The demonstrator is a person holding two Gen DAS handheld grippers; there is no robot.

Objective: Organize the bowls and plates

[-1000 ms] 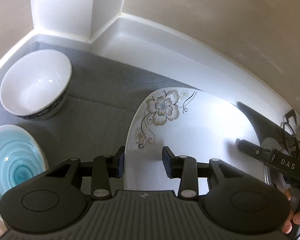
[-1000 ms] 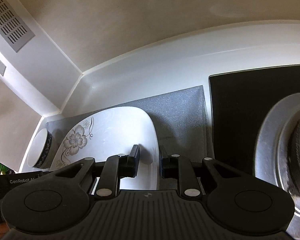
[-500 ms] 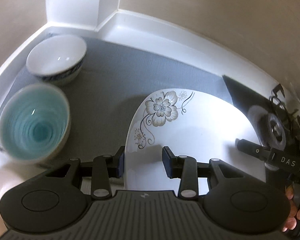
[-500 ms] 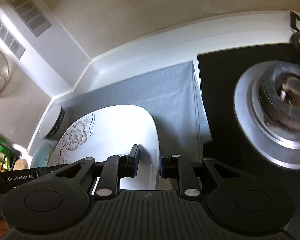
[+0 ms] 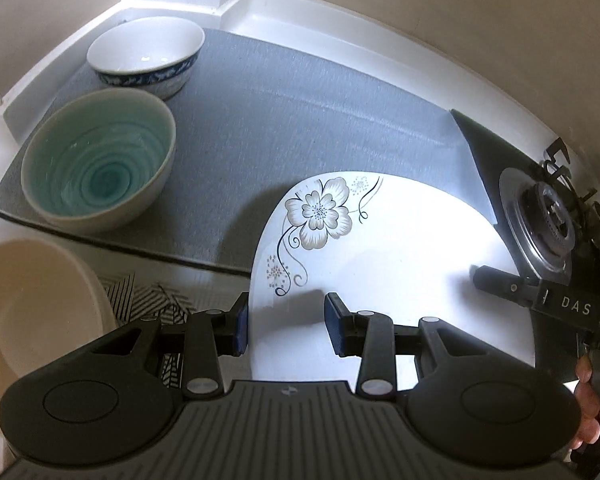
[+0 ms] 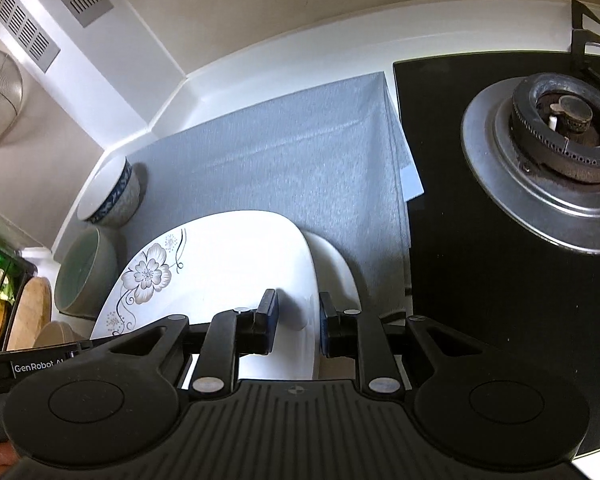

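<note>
White floral plate (image 5: 400, 248) sits pinched at opposite rims by left gripper (image 5: 286, 326) and right gripper (image 6: 296, 322) jaws.

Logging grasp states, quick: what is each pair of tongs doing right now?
Left tongs: gripping the left edge of the flowered plate.
Right tongs: gripping the right edge of the same plate.

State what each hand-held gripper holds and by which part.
Both hold the flower-patterned white plate: the left hand-held gripper straddles its left rim, the right hand-held gripper straddles its right rim. Firm clamping cannot be confirmed.
</note>
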